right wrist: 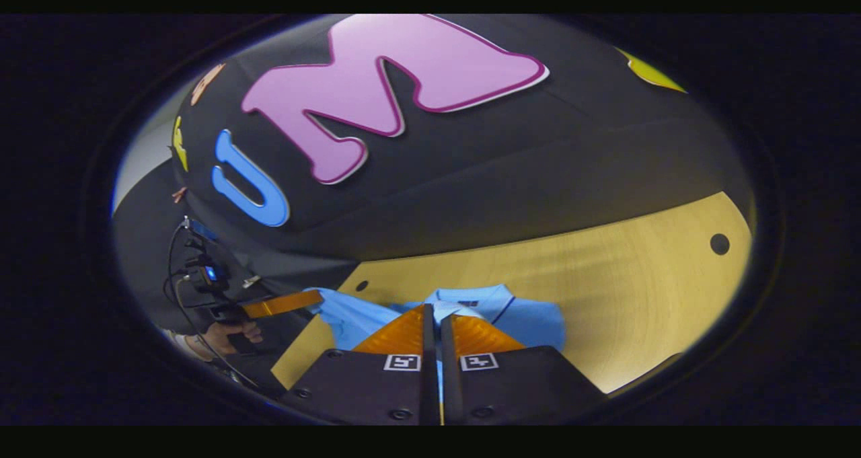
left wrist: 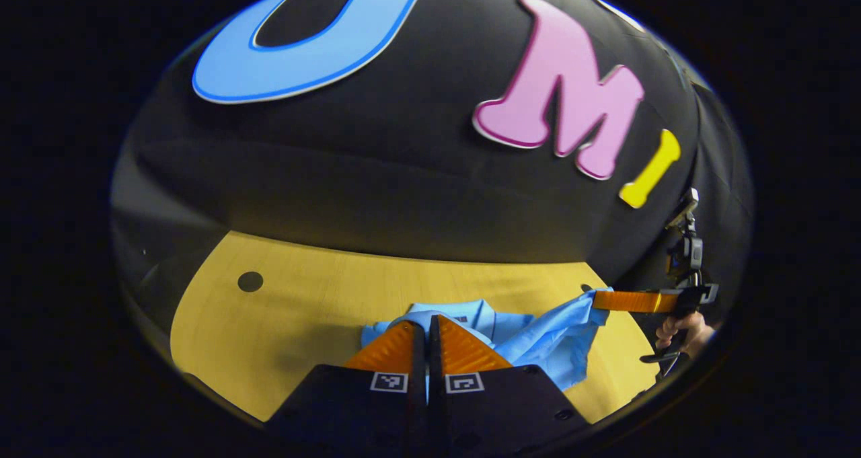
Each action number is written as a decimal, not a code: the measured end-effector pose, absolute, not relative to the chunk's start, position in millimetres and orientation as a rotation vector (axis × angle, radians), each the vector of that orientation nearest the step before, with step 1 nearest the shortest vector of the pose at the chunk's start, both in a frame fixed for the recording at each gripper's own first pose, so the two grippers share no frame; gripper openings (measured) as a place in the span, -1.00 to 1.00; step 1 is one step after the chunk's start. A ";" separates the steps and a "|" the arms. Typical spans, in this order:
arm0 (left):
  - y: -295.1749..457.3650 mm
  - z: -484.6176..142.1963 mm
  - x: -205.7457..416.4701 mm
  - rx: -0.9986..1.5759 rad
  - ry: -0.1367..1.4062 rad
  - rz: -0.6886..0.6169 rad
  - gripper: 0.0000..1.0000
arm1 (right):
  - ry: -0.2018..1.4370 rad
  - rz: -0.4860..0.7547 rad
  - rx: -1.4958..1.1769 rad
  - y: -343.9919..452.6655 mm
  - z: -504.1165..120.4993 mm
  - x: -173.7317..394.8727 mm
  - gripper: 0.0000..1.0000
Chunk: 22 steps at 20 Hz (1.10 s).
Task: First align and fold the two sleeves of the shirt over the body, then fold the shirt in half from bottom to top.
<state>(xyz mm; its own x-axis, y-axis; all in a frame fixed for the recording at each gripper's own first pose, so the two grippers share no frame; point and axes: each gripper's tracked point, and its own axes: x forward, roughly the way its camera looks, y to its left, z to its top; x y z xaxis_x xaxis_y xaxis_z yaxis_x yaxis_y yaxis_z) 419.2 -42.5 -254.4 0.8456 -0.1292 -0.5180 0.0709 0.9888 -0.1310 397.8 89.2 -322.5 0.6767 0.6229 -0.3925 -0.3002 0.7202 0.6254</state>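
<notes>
The bench is a pale wooden top with small dark holes near its far edge, backed by the booth's black cloth wall. On it lies the light blue shirt, toward the middle of the bench, collar pointing at the far edge and its body partly lifted off the wood.

Both tools appear clamped on shirt fabric. In the left gripper view the left tool has its two fingers nearly closed with blue cloth between them, and the right tool reaches in from the side, gripping a raised fold of the shirt, with a hand behind it. In the right gripper view the right tool is likewise pinched narrow on blue cloth just below the collar, and the left tool holds the shirt's edge off to the side.

Judging by this, the bottom-to-top fold looks to be in hand, though I cannot tell whether the sleeves already lie over the body. To do it well, carry both held corners level and at the same pace toward the collar, keep the cloth taut between the tools so no crease forms, and lay the hem square with the shoulders before letting go
</notes>
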 end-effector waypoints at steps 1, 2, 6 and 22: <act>-32.1 -265.3 431.7 -0.084 0.566 -0.074 -0.89 | 0.658 0.519 0.546 84.4 -338.7 410.2 -1.00; -22.0 -277.1 442.3 -0.054 0.580 -0.052 -0.88 | 0.679 0.487 0.544 79.8 -357.4 424.1 -0.87; -14.7 -331.7 462.7 -0.077 0.677 0.008 -0.88 | 0.773 0.414 0.547 74.9 -415.4 449.2 -0.87; 42.3 -243.6 405.5 0.108 0.545 0.202 0.94 | 0.580 0.393 0.217 26.2 -346.8 423.8 0.96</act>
<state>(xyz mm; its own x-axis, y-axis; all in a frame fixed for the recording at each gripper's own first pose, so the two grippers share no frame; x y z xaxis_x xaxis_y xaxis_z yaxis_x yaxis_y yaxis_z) 405.5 42.3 -243.6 0.8362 0.2187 -0.5029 -0.1618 0.9746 0.1548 423.8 26.2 -346.8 0.7658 0.4185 -0.4883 -0.2981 0.9038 0.3071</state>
